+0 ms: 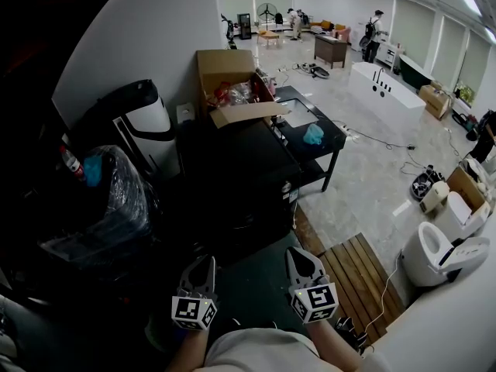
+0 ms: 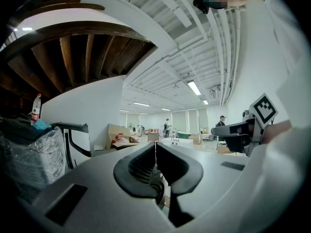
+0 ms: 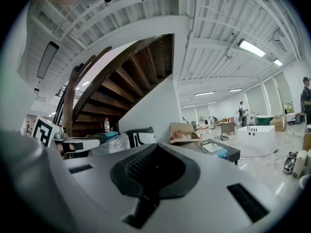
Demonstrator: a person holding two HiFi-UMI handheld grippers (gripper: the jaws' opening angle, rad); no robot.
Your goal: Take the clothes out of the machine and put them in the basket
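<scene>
My left gripper [image 1: 207, 263] and right gripper [image 1: 297, 256] are held side by side low in the head view, close to the person's body, both pointing level into the room. The left gripper [image 2: 155, 148] has its dark jaws together with nothing between them. The right gripper [image 3: 156, 148] is shut too, and empty. A black-and-white appliance [image 1: 144, 118] stands against the wall at the left, well ahead of both grippers. No clothes or basket can be made out; the area under the stairs is very dark.
A plastic-wrapped bundle [image 1: 116, 198] sits at the left with a bottle [image 1: 70, 162] beside it. An open cardboard box [image 1: 232, 87] and a black low table [image 1: 311, 136] stand ahead. A slatted wooden platform [image 1: 358, 273] and a white appliance [image 1: 438, 256] lie to the right.
</scene>
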